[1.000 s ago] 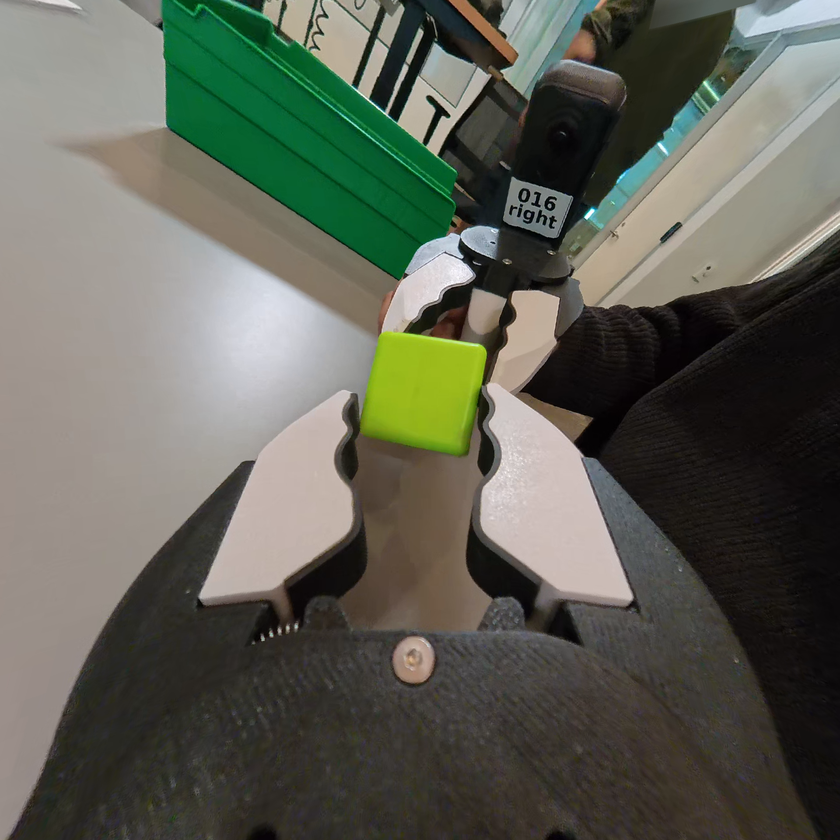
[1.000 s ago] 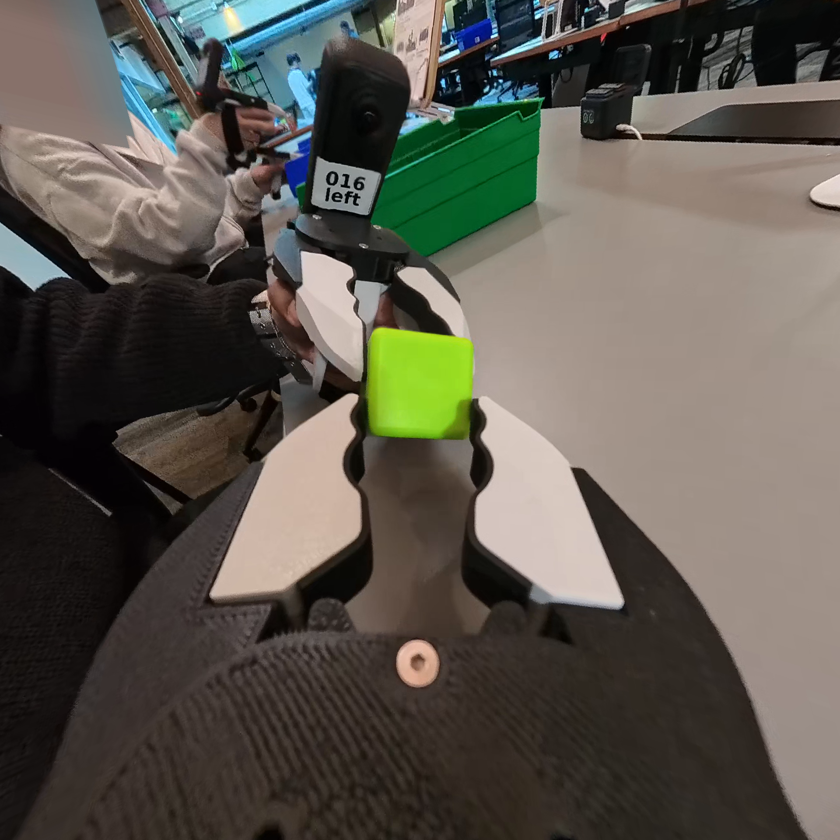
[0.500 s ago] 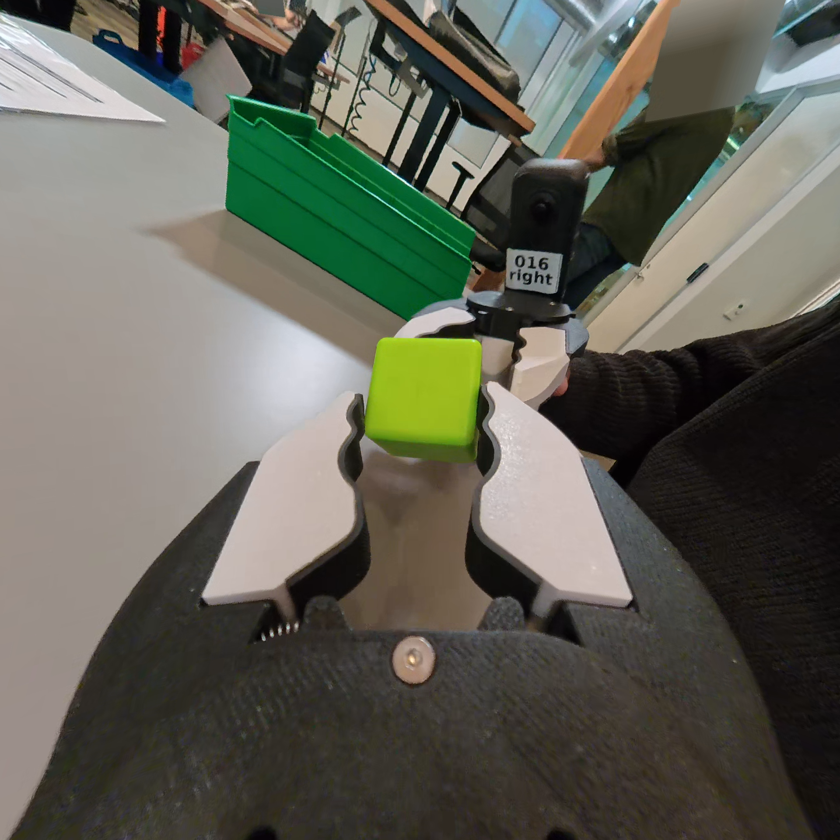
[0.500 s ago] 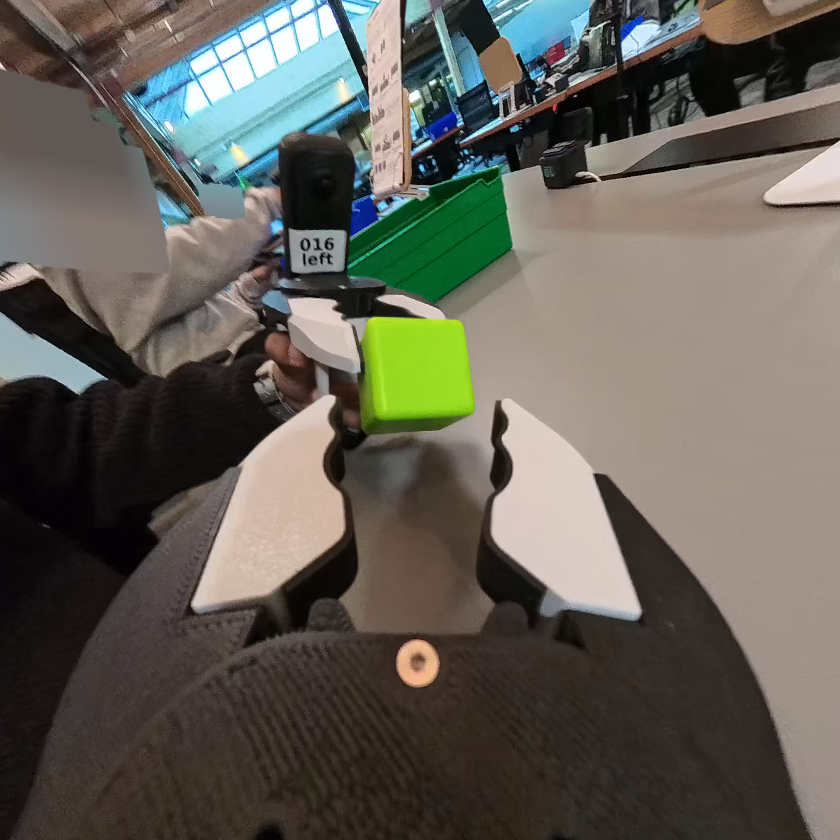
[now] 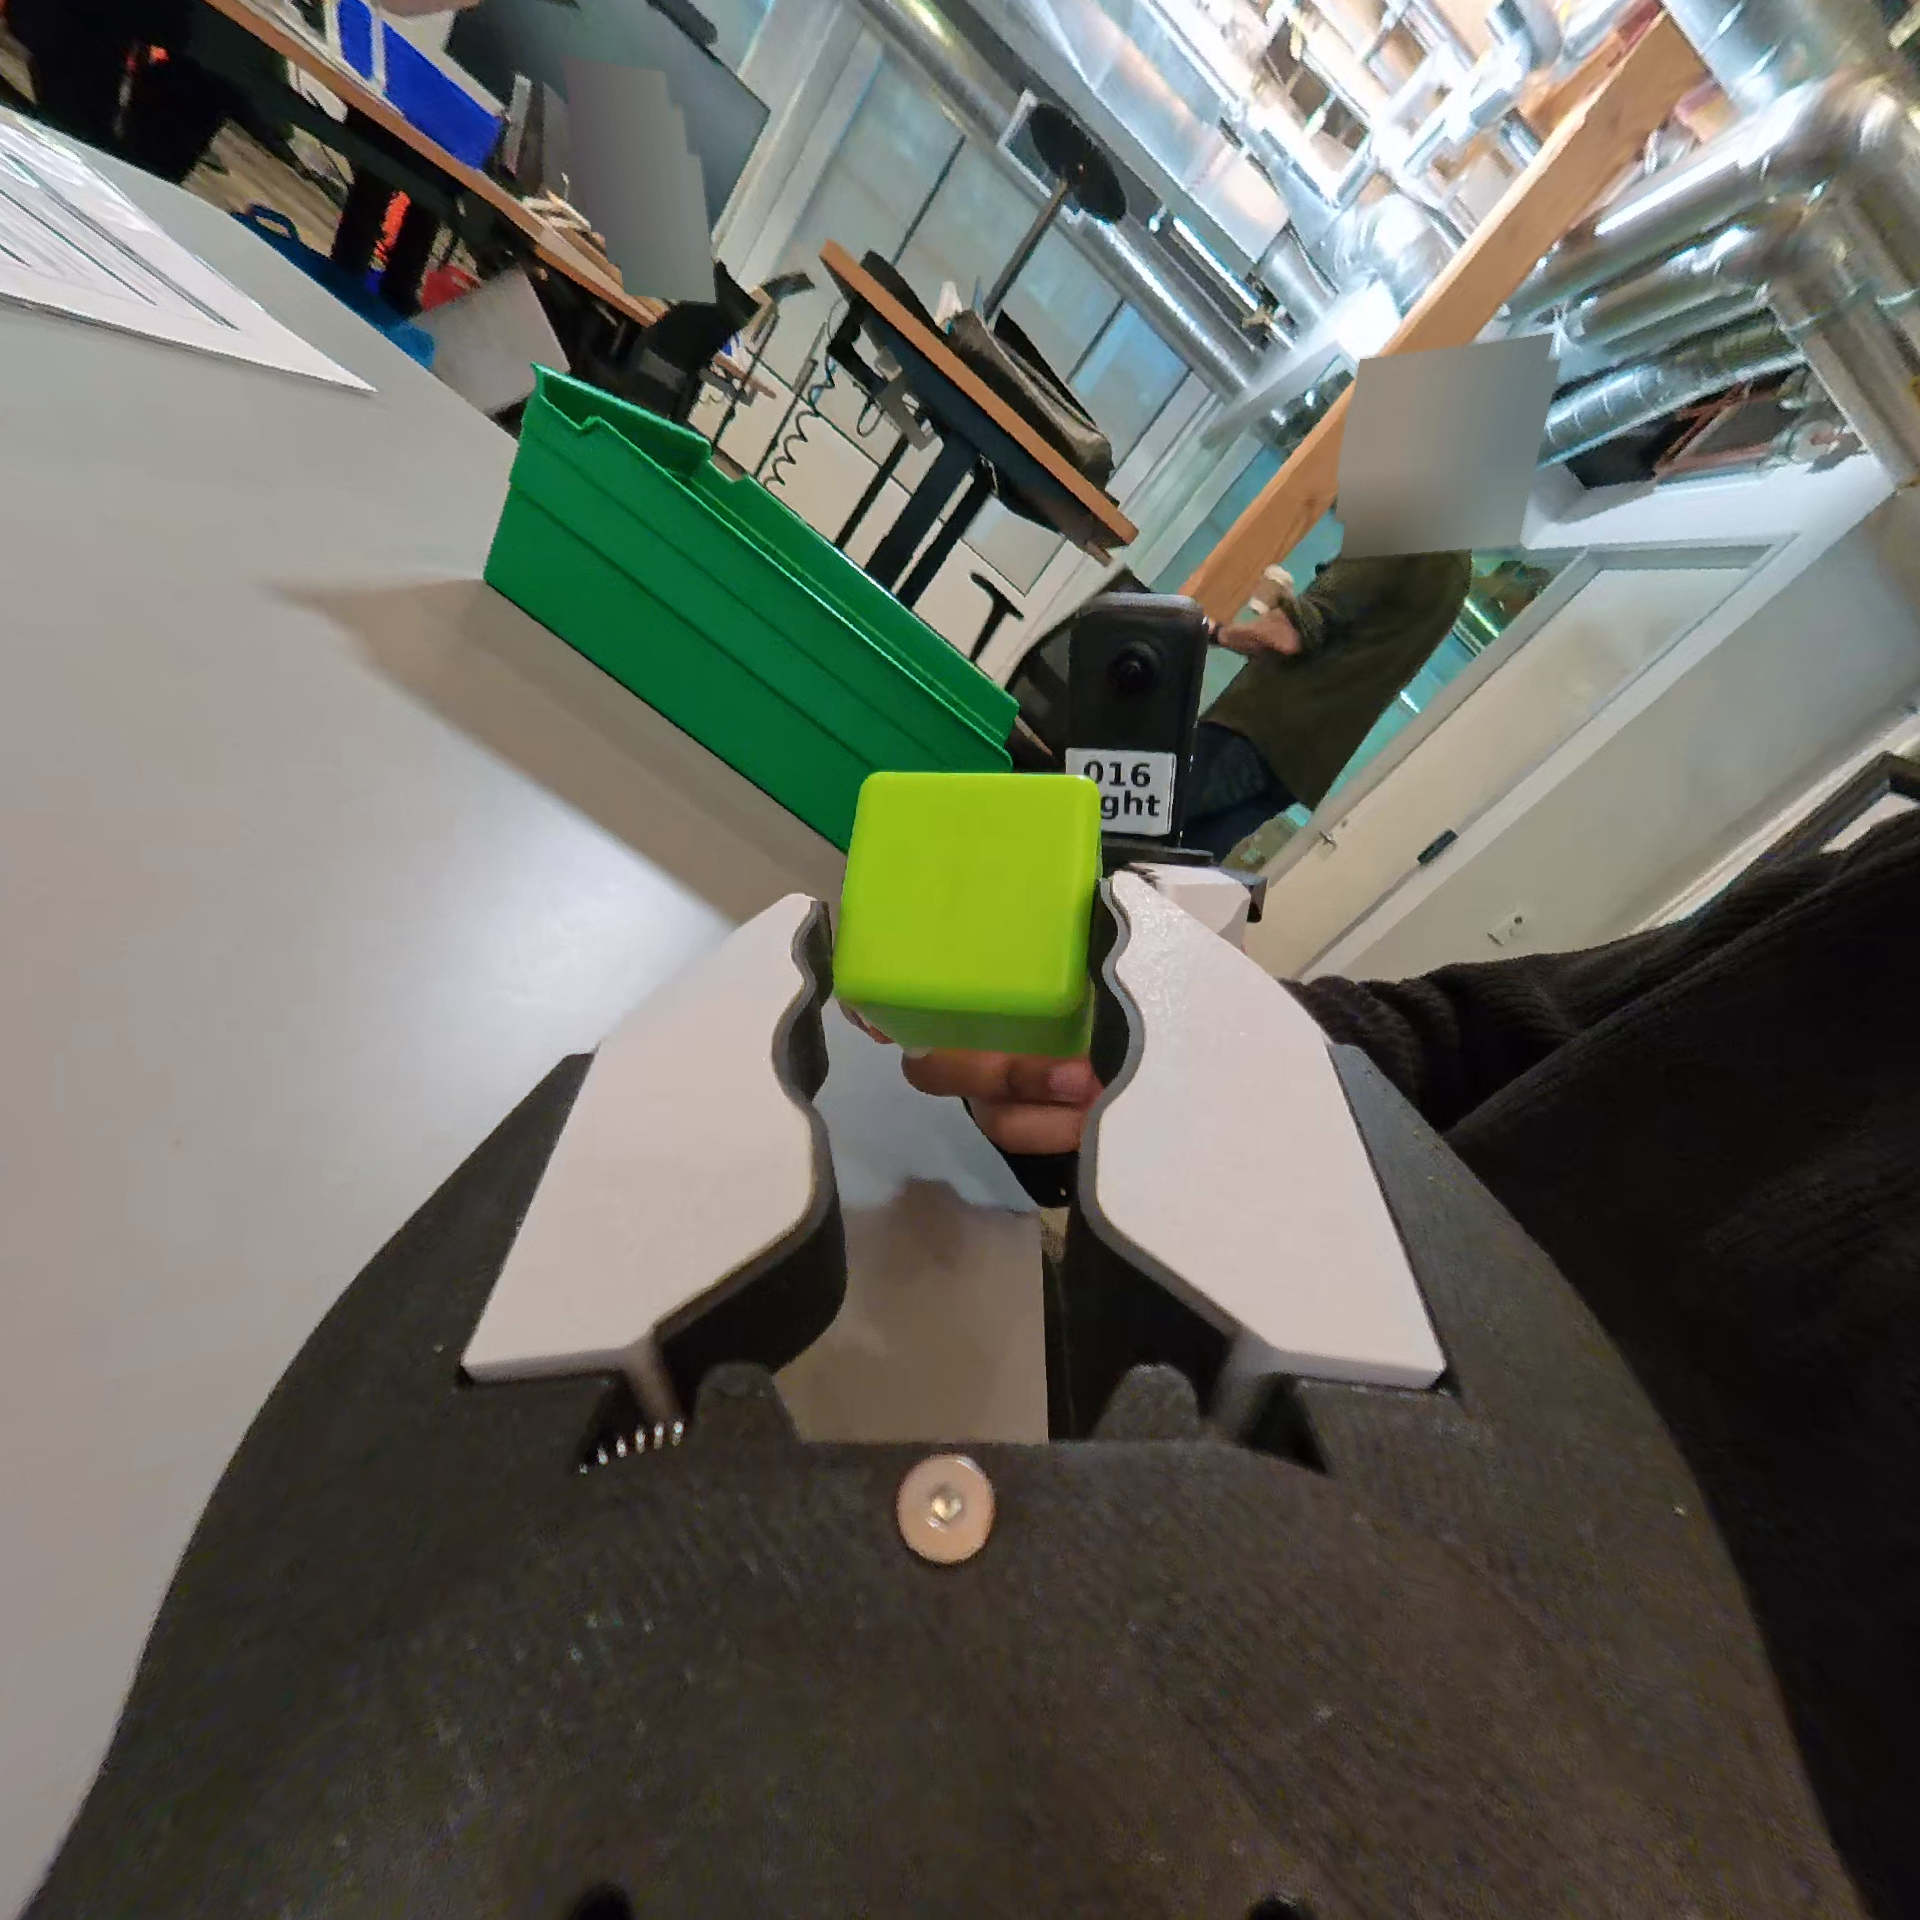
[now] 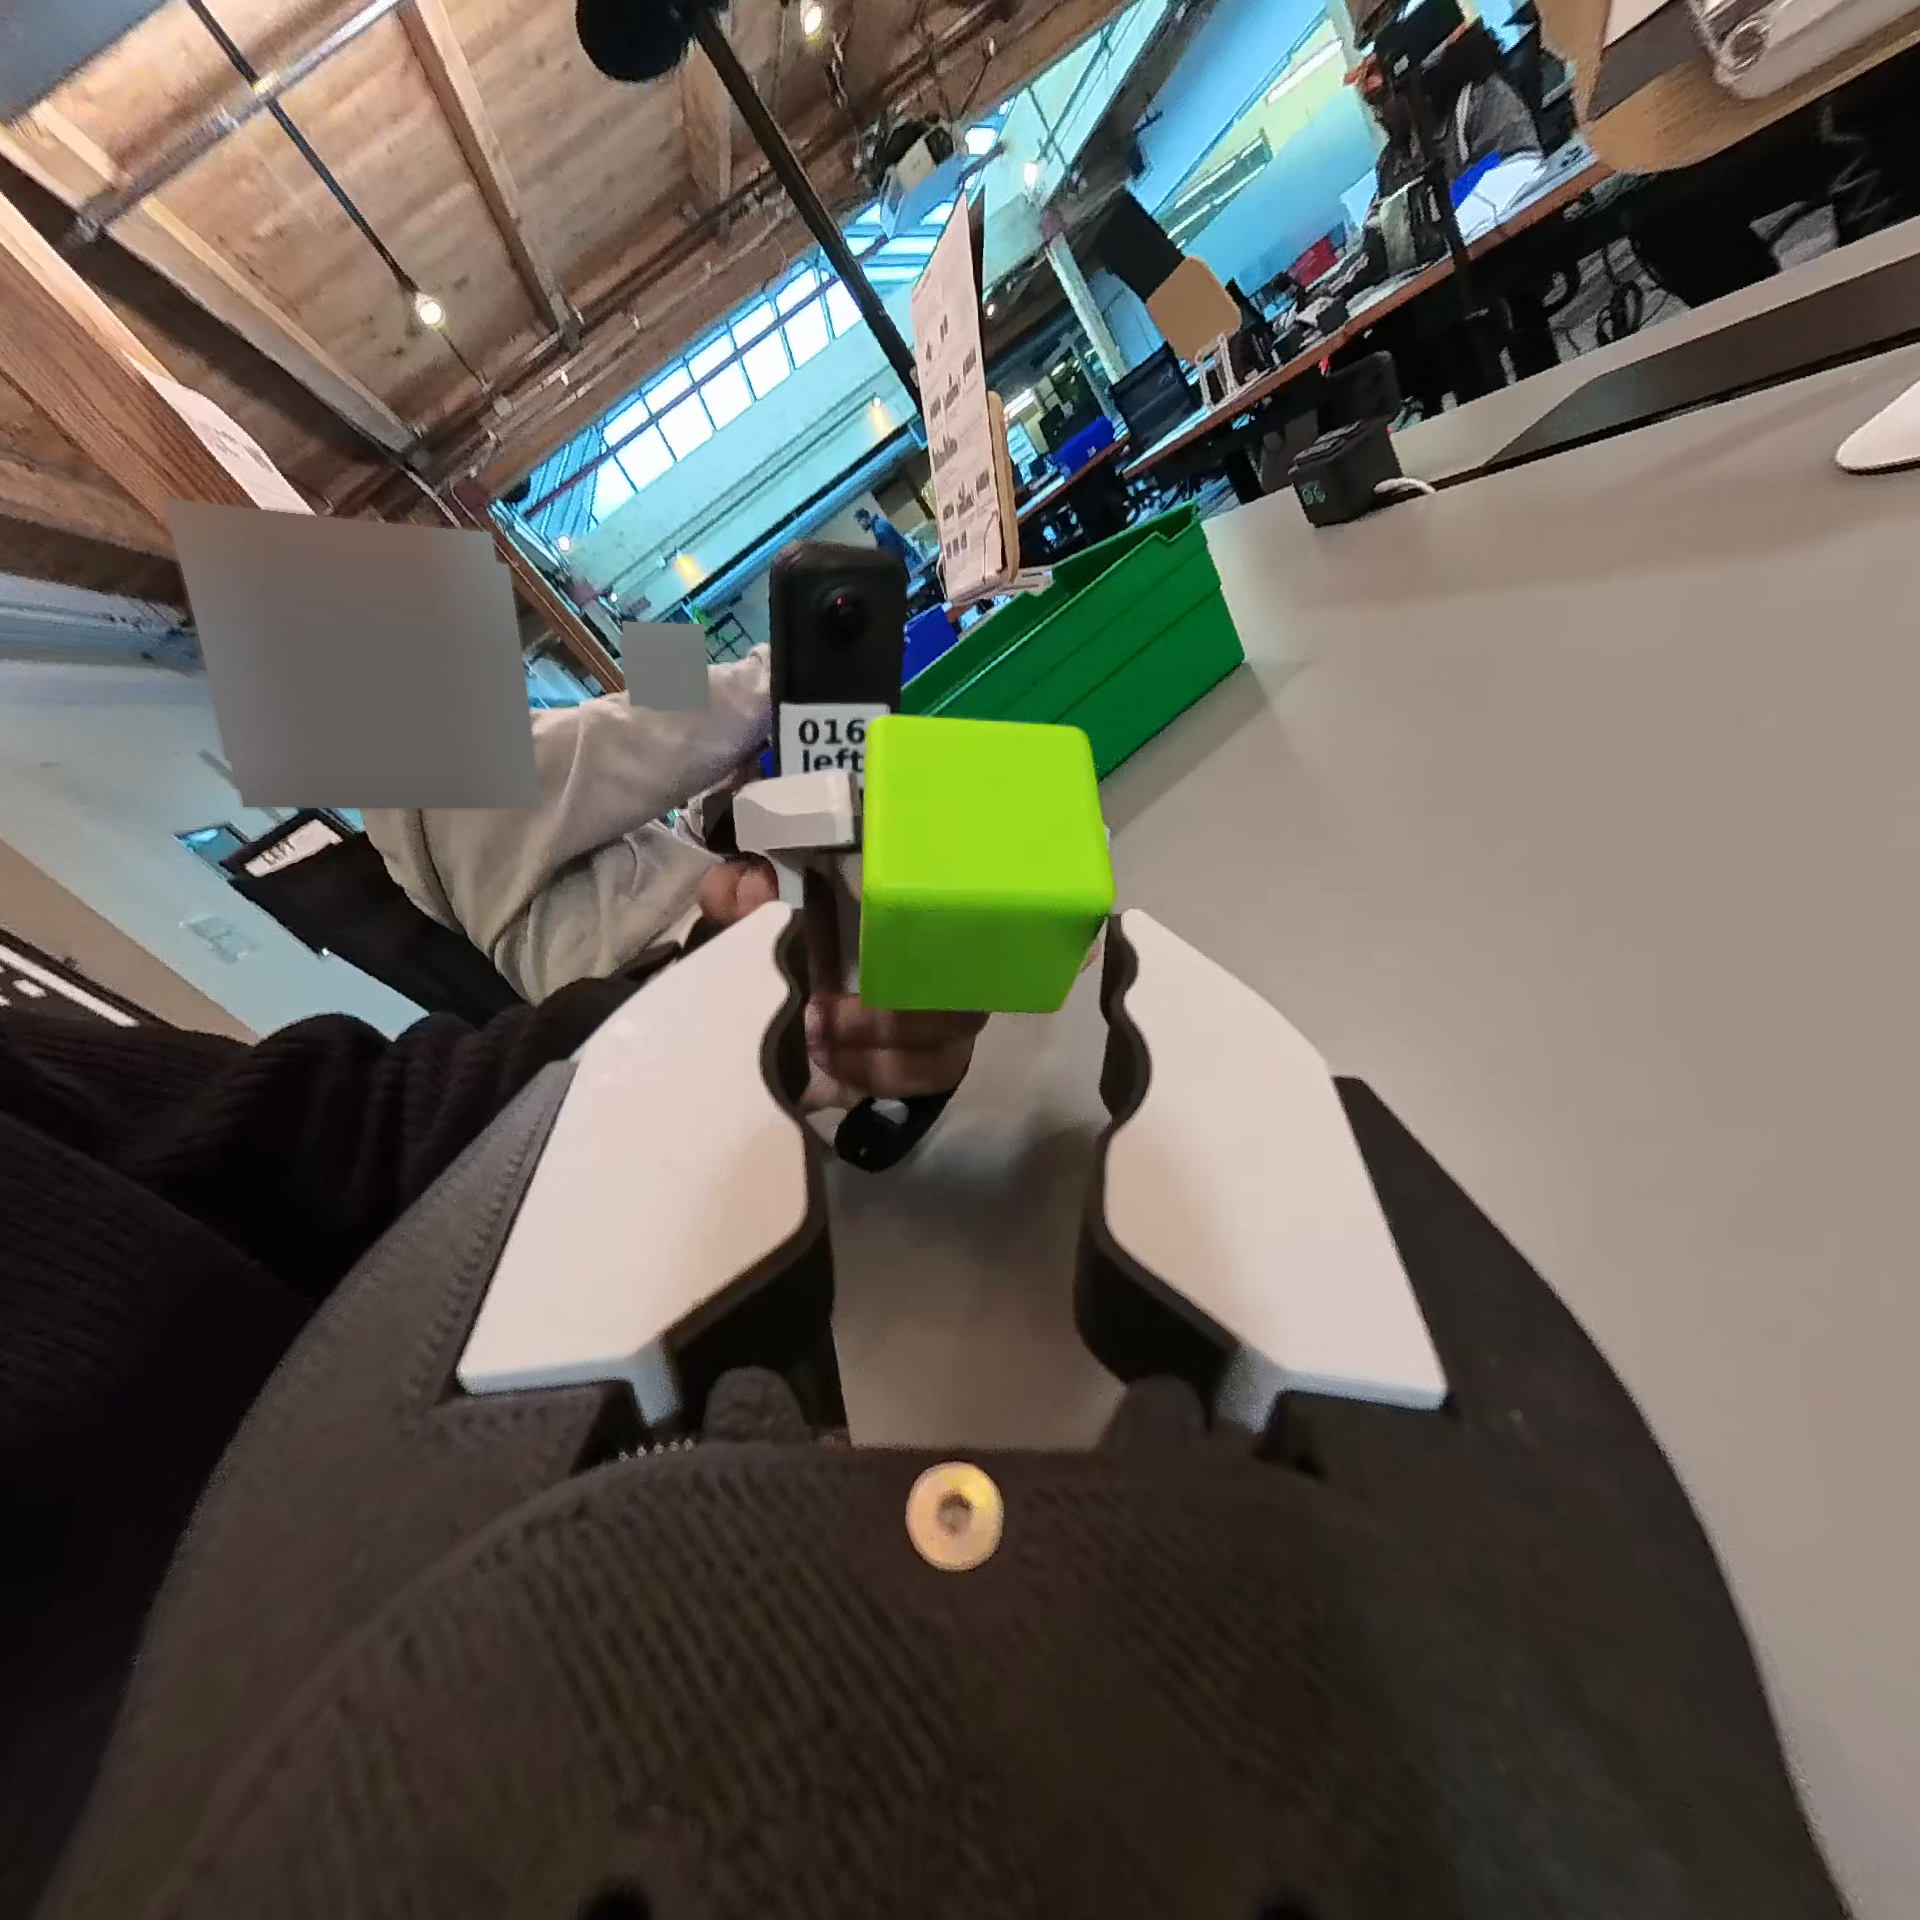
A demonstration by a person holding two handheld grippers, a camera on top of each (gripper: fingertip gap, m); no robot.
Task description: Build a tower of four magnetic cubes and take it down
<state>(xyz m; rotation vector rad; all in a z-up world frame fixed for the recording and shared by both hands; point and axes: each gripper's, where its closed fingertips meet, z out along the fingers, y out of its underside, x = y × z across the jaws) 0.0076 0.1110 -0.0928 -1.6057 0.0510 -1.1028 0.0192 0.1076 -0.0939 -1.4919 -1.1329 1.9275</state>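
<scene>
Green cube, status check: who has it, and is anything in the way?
Left gripper shut on the green cube, held above the table. Right gripper open, cube just beyond its tips. Nothing obstructing; green bin well behind.

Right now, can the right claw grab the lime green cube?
Probably yes. The right claw is open with the lime green cube just ahead of its tips, nothing between. But the left claw holds the cube, so it must let go.
</scene>
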